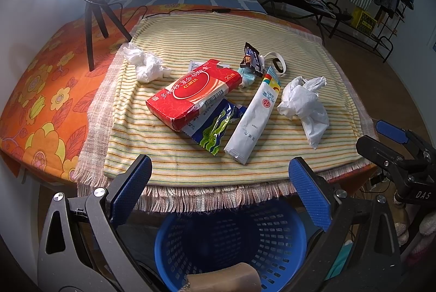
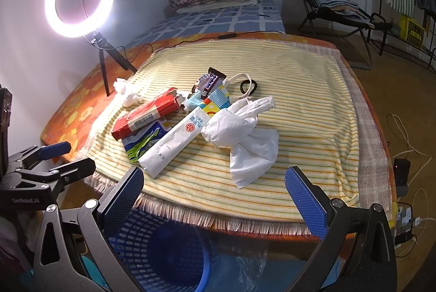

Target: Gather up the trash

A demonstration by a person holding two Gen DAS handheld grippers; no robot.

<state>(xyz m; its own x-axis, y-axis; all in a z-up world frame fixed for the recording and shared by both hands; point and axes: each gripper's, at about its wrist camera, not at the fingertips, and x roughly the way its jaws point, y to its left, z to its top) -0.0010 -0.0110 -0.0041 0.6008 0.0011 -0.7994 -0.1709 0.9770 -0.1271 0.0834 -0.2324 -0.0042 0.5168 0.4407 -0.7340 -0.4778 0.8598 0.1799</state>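
Trash is lying scattered on a striped cloth (image 1: 190,155) ahead of both sets of fingers, and we are holding nothing yet. Our left gripper (image 1: 220,185) is hovering with its blue pads wide apart, and our right gripper (image 2: 215,191) is doing the same; both are empty. Below and between each pair of fingers, a blue basket (image 1: 272,237) is waiting under the near edge of the table.

Straight beyond the left fingers, a red carton (image 1: 190,93) is resting partly on a crinkled foil wrapper (image 1: 215,128). We are judging the carton light but stiff, best pinched across its short sides. Just to its right, a long white sachet (image 1: 253,117) looks thin and slippery, so we would be taking it across its narrow middle.

Ahead of the right fingers, a crumpled white plastic bag (image 2: 239,134) is lying nearest. It seems featherlight, soft and easily squashed; any bunched fold should do. Farther off, a chocolate wrapper (image 2: 209,82) and a wad of tissue (image 1: 144,63) are lying, the tissue well to the left.
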